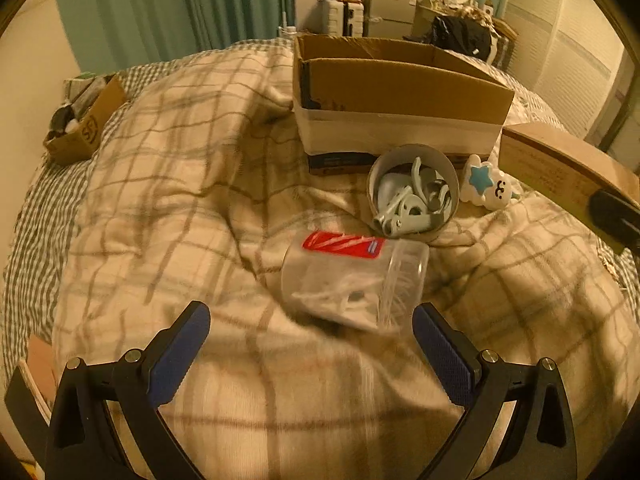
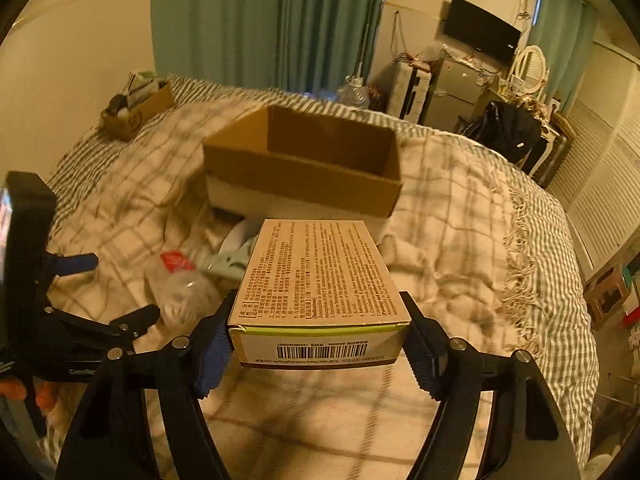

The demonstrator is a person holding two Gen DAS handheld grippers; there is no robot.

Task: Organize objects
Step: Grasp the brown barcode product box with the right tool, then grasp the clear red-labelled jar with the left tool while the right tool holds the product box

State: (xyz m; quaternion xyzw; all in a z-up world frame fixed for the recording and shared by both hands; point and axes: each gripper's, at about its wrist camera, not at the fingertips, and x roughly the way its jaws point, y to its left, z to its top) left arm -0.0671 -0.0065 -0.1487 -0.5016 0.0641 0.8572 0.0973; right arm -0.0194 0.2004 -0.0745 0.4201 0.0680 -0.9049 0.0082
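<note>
Right now the right claw (image 2: 320,336) is pinching a small printed carton (image 2: 316,276) by its two sides, holding it flat in the air above the bed's plaid blanket (image 2: 452,240), with the barcode end facing near. Beyond the carton, an open cardboard box (image 2: 304,168) is sitting on the blanket, its inside showing bare brown walls. The left claw (image 1: 312,328) is hanging spread wide and gripping nothing, just near of a clear plastic jar (image 1: 352,280) with a red label that is lying on its side on the blanket. Just beyond the jar, a round tub (image 1: 414,188) is lying tipped toward the near side, with pale plastic clips inside. To its right a white cloud-shaped toy (image 1: 490,184) with a blue star is resting beside it. At far left, a smaller cardboard box (image 1: 84,124) is sitting at the bed's edge, with things inside too small to tell.
</note>
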